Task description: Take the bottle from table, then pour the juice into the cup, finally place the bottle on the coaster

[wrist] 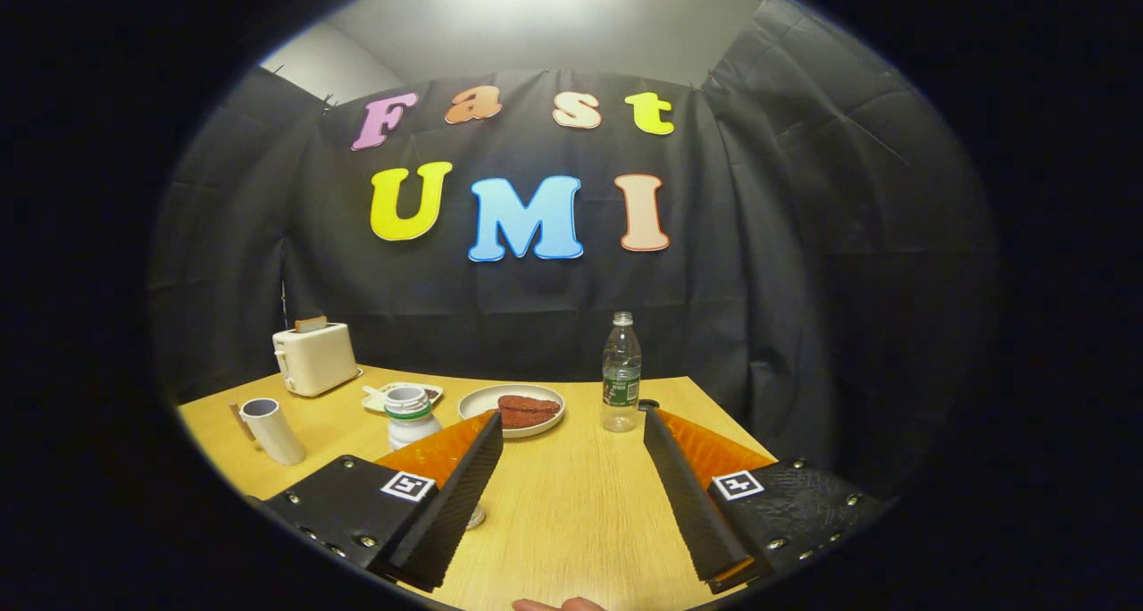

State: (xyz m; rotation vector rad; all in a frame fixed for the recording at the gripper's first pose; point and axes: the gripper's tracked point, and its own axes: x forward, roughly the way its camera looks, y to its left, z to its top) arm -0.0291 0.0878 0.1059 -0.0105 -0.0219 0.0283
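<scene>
The gripper (571, 477) is held wide open over the near part of the wooden table (571, 513), nothing gripped, nothing touched by either finger. Bare tabletop is seen between the fingers and just ahead of them, so open room is left down the middle. A fingertip of a person (558, 605) is seen at the near table edge, between the fingers.

A small white bottle with a green collar (411, 416), cap off, is stood upright just beyond the left finger, partly hidden by it. Contents cannot be told. A white plate (512, 409) is placed beyond the fingers near the middle of the table, with dark reddish-brown food pieces on it. A clear plastic water bottle (621, 372) is stood upright just beyond the right finger tip, near the far right corner; it looks nearly empty.

A white cup (271, 429) is stood, leaning in this view, toward the left edge, well apart from the small bottle. A small dish (384, 397) is set behind the small bottle. A white toaster (314, 358) with toast in its slot is stood at the far left corner.
</scene>
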